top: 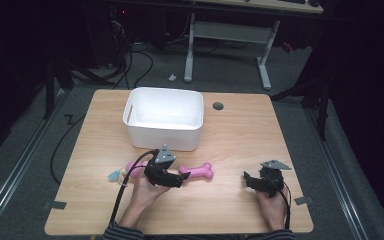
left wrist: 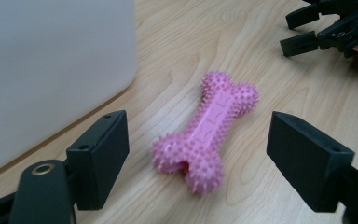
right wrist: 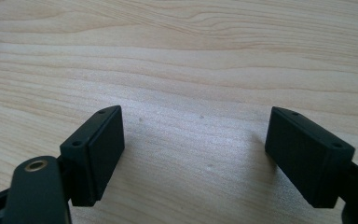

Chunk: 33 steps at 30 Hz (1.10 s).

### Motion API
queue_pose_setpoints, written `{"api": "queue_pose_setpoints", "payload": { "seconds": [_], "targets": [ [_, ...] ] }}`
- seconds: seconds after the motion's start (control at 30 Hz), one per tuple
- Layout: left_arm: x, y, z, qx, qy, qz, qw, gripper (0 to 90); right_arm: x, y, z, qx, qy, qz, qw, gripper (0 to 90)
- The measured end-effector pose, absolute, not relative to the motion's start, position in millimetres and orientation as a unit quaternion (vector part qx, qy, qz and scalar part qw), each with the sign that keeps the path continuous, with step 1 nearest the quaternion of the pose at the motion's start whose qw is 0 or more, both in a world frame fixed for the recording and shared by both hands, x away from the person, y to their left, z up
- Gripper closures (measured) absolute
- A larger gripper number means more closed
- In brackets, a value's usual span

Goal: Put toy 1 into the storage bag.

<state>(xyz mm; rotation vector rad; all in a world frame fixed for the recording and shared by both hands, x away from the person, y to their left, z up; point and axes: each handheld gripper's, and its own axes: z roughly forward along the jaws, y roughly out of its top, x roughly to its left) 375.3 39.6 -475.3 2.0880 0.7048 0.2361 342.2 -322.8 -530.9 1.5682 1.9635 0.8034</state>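
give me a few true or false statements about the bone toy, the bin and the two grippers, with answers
1. The pink bone toy lies on the table between the open left gripper fingers. True.
2. The white bin holds the bone toy. False: the toy lies on the table in front of the bin.
3. The right gripper is shut on a toy. False: it is open over bare wood.
4. The bone toy is spiky. True.
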Motion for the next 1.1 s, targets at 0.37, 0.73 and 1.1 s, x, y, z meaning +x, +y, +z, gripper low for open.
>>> {"api": "queue_pose_setpoints", "payload": {
  "seconds": [0.37,0.73,1.1],
  "targets": [
    [384.1,6.2,-482.2,0.872,0.250,0.085,0.413,27.8,342.2,-322.7,-530.9,0.575,0.721,0.295,0.249,19.6],
    [392.1,-9.1,-500.3,0.897,0.229,0.095,0.365,30.8,342.2,-322.7,-530.9,0.575,0.722,0.295,0.249,19.7],
    [397.4,-21.8,-506.0,0.912,0.208,0.103,0.339,38.8,342.0,-322.4,-530.9,0.574,0.723,0.296,0.248,19.7]
  ]
}}
